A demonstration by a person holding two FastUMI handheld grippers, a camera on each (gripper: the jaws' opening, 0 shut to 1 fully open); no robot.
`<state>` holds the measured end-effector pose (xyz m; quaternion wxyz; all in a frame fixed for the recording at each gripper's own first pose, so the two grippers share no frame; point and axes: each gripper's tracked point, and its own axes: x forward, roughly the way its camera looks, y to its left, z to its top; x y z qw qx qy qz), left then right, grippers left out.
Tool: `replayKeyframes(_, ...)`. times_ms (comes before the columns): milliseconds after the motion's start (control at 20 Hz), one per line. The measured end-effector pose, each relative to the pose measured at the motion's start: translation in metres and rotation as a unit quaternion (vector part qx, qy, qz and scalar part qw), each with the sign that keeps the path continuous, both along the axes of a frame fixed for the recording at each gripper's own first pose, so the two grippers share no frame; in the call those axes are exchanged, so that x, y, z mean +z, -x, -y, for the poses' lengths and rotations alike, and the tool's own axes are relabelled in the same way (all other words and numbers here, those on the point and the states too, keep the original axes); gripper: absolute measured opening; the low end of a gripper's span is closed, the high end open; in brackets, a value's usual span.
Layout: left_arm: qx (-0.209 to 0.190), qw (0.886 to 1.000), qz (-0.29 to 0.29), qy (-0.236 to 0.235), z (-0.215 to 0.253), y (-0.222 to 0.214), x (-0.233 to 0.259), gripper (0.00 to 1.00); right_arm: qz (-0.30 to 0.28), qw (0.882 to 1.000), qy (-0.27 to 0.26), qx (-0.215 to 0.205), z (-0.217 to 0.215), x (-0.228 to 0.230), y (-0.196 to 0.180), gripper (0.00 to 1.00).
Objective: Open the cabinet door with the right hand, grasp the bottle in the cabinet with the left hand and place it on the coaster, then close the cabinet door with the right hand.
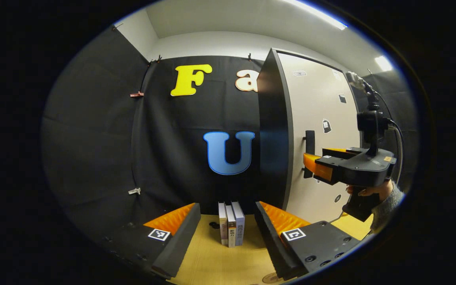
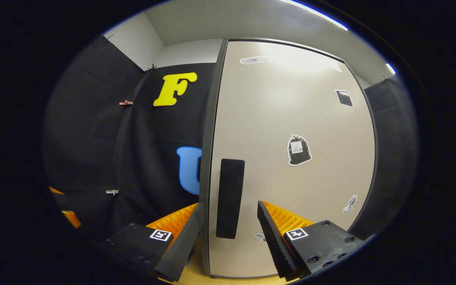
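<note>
Right gripper view: right tool (image 2: pixel 228 233) spread wide astride the beige cabinet door's (image 2: pixel 291 118) upright black handle (image 2: pixel 230 198).

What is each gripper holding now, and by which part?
Nothing is held. The right gripper is open with its fingers on either side of the cabinet door's handle, not pressing. The left gripper is open over the table.

right gripper (image 2: pixel 228 233) up close to the shut cabinet door (image 2: pixel 291 118), fingers spread either side of its dark handle (image 2: pixel 230 198) (not touching it), stickers (image 2: pixel 299 149) on the door
</note>
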<state>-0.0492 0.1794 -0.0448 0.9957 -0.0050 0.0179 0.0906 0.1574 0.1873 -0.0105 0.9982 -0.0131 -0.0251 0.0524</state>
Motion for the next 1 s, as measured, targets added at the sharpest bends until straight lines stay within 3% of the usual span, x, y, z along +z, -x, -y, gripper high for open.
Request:
replayKeyframes(300,0.021,1.000,-0.006,0.003,-0.021,0.010,-0.006,0.88,-0.010,1.000,-0.011,-0.026,-0.001,-0.009,-0.020,0.80)
replayKeyframes(450,0.025,1.000,-0.004,0.004,-0.026,0.011,-0.007,0.88,-0.015,0.999,-0.023,-0.044,0.004,-0.010,-0.029,0.66)
replayKeyframes(500,0.025,1.000,-0.003,0.005,-0.028,0.012,-0.006,0.88,-0.018,0.999,-0.026,-0.044,0.003,-0.012,-0.032,0.55)
replayKeyframes(650,0.030,1.000,-0.002,0.004,-0.030,0.016,-0.005,0.88,-0.017,0.999,-0.025,-0.042,0.002,-0.010,-0.029,0.47)
replayKeyframes(700,0.030,1.000,-0.002,0.003,-0.031,0.014,-0.005,0.88,-0.016,0.999,-0.021,-0.040,0.003,-0.013,-0.031,0.32)
replayKeyframes(800,0.030,1.000,-0.002,0.003,-0.032,0.017,-0.004,0.88,-0.022,0.999,-0.018,-0.035,0.001,-0.014,-0.030,0.24)
replayKeyframes(850,0.030,1.000,-0.003,0.004,-0.032,0.017,-0.005,0.88,-0.025,0.999,-0.016,-0.030,0.000,-0.012,-0.029,0.13)
replayKeyframes(1000,0.026,1.000,0.000,0.009,-0.030,0.018,-0.003,0.88,-0.029,0.999,-0.013,-0.017,-0.001,-0.011,-0.016,0.13)
